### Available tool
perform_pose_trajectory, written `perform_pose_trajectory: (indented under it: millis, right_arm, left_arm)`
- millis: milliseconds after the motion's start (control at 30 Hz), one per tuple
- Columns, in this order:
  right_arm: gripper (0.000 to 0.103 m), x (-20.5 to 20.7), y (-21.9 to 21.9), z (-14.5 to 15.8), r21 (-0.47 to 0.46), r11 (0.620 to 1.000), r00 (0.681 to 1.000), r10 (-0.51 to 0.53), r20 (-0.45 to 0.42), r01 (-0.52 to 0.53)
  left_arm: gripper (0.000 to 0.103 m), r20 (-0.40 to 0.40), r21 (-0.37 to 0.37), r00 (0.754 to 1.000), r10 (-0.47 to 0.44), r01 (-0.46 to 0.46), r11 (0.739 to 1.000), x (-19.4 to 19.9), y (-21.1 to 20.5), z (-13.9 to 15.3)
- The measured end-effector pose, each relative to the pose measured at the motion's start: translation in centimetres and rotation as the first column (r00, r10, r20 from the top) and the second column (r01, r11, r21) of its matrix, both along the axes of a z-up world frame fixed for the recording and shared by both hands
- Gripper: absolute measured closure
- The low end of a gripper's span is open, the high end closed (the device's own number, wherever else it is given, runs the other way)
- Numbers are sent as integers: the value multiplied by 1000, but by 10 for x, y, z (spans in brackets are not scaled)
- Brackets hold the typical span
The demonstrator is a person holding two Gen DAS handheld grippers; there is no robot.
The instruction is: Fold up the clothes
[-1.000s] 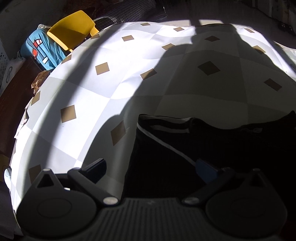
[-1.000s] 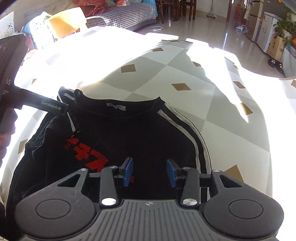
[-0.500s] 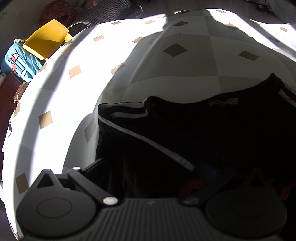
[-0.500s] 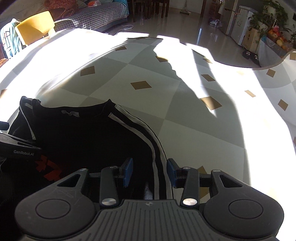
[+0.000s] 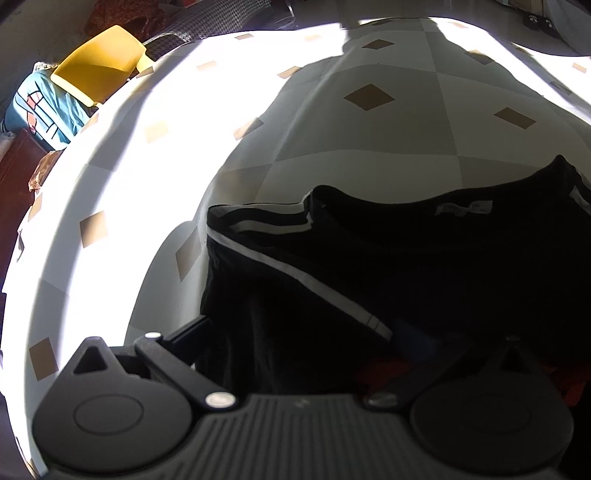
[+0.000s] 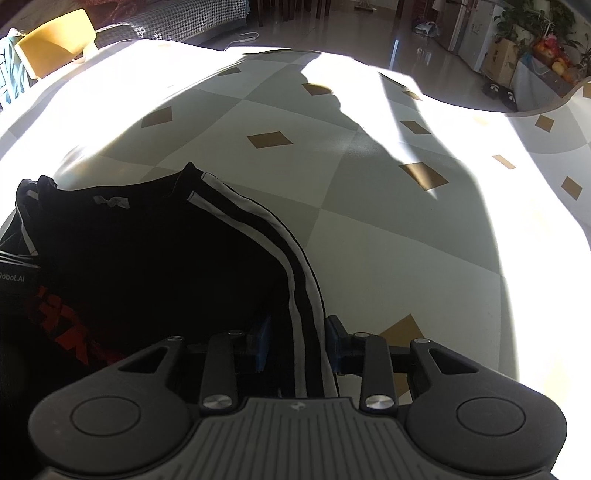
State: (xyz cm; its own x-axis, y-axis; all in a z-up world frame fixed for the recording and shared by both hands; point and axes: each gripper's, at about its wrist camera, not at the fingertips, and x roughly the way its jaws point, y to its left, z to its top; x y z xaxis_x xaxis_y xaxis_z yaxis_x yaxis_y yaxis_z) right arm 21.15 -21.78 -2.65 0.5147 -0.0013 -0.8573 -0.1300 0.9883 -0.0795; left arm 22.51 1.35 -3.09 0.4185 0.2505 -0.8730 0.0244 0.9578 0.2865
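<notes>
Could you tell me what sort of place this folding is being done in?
Most likely a home living and dining room: a houndstooth sofa, a yellow chair and potted plants surround the checked tablecloth.

Hard sunlight blows out the table (image 6: 424, 258) in white glare beside deep shadows; the black shirt (image 6: 147, 258) loses detail, and fisheye bends the edges.

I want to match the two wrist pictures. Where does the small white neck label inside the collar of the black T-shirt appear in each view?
Left wrist view: the white neck label is at the right, above the middle height, inside the collar of the black T-shirt.
Right wrist view: the label is at the left, above the middle height.
Shared landmark: the yellow plastic chair, top left in both.
</notes>
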Motion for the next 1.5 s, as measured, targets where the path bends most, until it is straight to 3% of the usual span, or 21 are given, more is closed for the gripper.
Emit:
perform_pose_trajectory:
  millis: [67,233,333,633,800,933,1067,1200,1333,1500]
  right_arm:
    - [91,1,1,0,-19,1000,1000,-1,7,1]
    - [97,4,-1,-1,-81,996,999,-25,30,27]
    - [97,6,-1,-3,-135,990,998,-30,48,36]
    - [97,19,-1,-3,-175,980,994,-81,67,91]
    - [94,26,-2,2,-141,979,987,-141,71,150]
    - [93,25,3,17,-105,983,978,-134,158,151]
    - [90,26,13,29,-14,996,978,-80,192,84]
    - [90,28,30,25,59,998,988,-3,157,-6]
    - [90,30,45,18,82,994,987,64,146,-77]
    - [90,39,53,7,97,992,988,72,138,-86]
  left_arm:
    - [0,0,3,1000,-2,2,1000,1,0,0]
    - [0,0,0,1000,5,-5,1000,4,2,0]
    - [0,1,3,1000,7,-7,1000,6,4,0]
    - [0,7,17,1000,-4,4,1000,6,5,-1]
    - [0,9,19,1000,-4,4,1000,6,4,0]
    - [0,33,17,999,27,-28,999,9,7,5]
    - [0,43,15,998,44,-44,999,14,9,8]
    - [0,27,20,997,68,-68,997,19,9,4]
    - [0,42,20,995,93,-94,995,24,12,7]
    - [0,43,-9,990,136,-136,991,30,18,8]
